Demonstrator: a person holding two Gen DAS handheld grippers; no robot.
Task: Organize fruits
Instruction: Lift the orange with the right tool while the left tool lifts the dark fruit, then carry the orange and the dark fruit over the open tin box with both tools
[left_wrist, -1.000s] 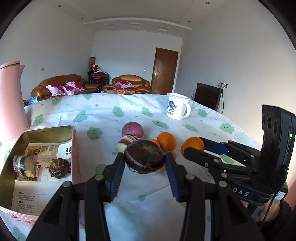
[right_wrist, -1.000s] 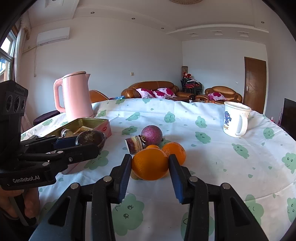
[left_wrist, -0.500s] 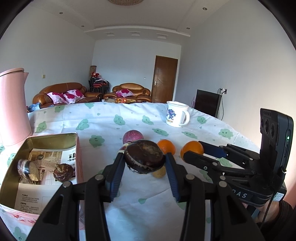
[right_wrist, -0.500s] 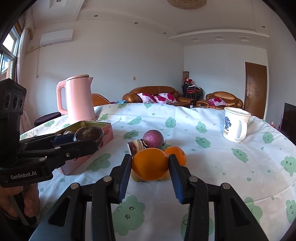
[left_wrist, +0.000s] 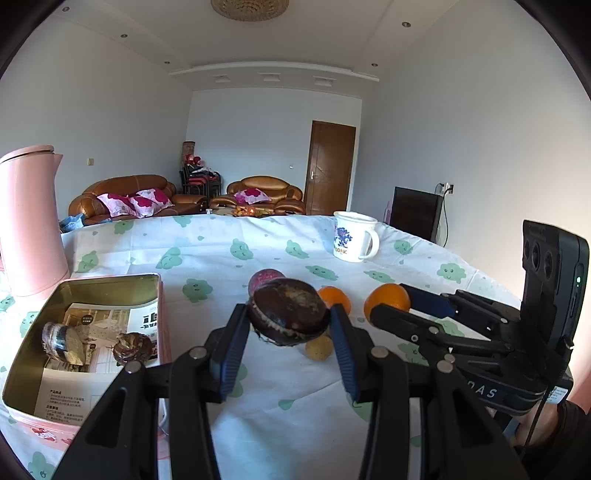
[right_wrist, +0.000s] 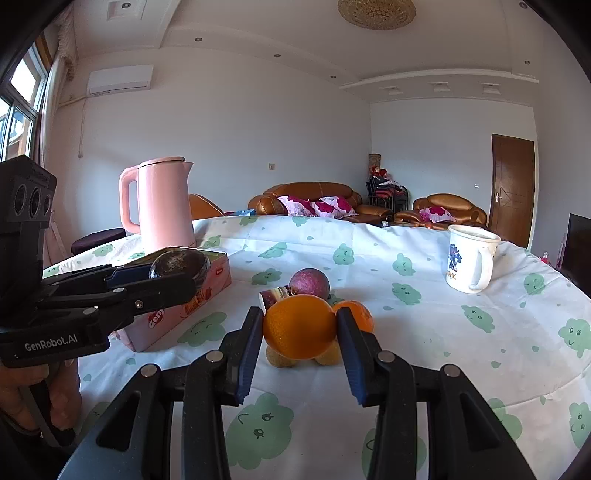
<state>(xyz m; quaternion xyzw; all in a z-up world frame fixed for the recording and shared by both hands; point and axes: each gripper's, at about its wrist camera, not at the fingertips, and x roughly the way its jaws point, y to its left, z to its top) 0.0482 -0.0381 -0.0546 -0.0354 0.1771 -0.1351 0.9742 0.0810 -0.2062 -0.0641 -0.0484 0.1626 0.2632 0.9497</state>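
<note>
Clamping a dark brown, wrinkled round fruit (left_wrist: 289, 312) between its blue pads, the left gripper (left_wrist: 289, 325) holds it lifted above the tablecloth (left_wrist: 258, 402), just right of the open pink tin (left_wrist: 159, 295). Seen from the right wrist camera, that same fruit sits at the gripper's tip in front of the tin's near corner. Inside the tin lie printed paper sheets, a small dark shrivelled fruit (left_wrist: 132, 347) and another brownish piece (left_wrist: 61, 338) whose kind I cannot tell. The right gripper (right_wrist: 300, 332) pinches a large orange (right_wrist: 300, 326) between its own pads, raised off the cloth; in the left wrist view this orange shows at the tip of the right gripper, well right of the tin. On the table behind and under the held fruits stay a purple round fruit (right_wrist: 309, 282), a smaller orange (right_wrist: 356, 314), a cut dark piece (right_wrist: 274, 295) just left of the purple one, and two small yellowish fruits (right_wrist: 280, 358) near each other. A pink kettle (right_wrist: 162, 205) stands behind the tin, and a white mug (right_wrist: 469, 258) with a blue print stands well apart on the far right. A hand (right_wrist: 55, 398) grips the left gripper's handle at the lower left.
</note>
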